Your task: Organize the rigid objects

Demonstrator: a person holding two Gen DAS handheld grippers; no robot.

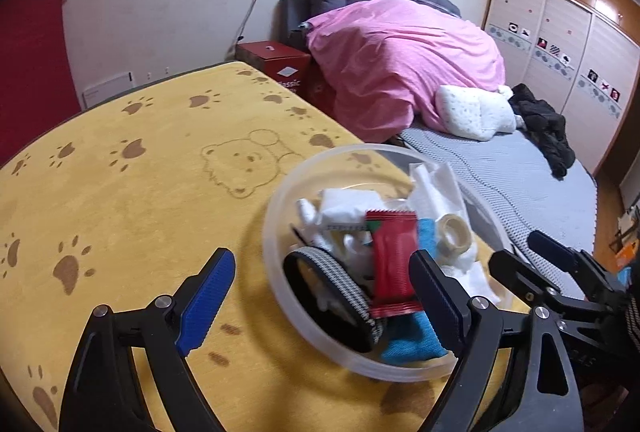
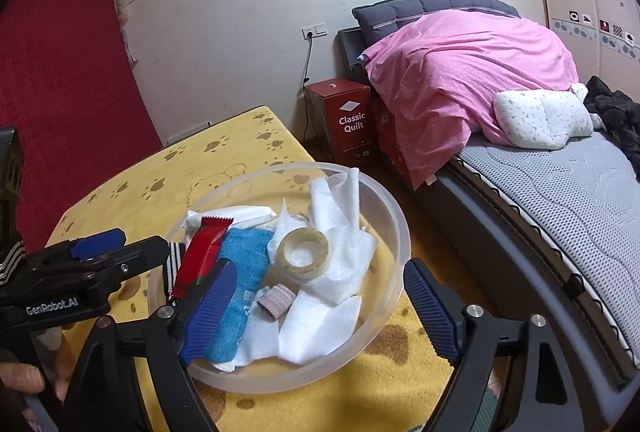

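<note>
While both tongs gape wide, empty, bowl sits between right tongs, beside left tongs.

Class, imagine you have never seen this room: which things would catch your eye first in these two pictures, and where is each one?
First, the clear round plastic bowl on the yellow paw-print tablecloth, crammed with a red foil snack packet, a roll of clear tape, a blue cloth and white tissues. Behind it, the big pink duvet heaped on the bed. Both blue-padded grippers, left and right, hang open at the bowl.
</note>
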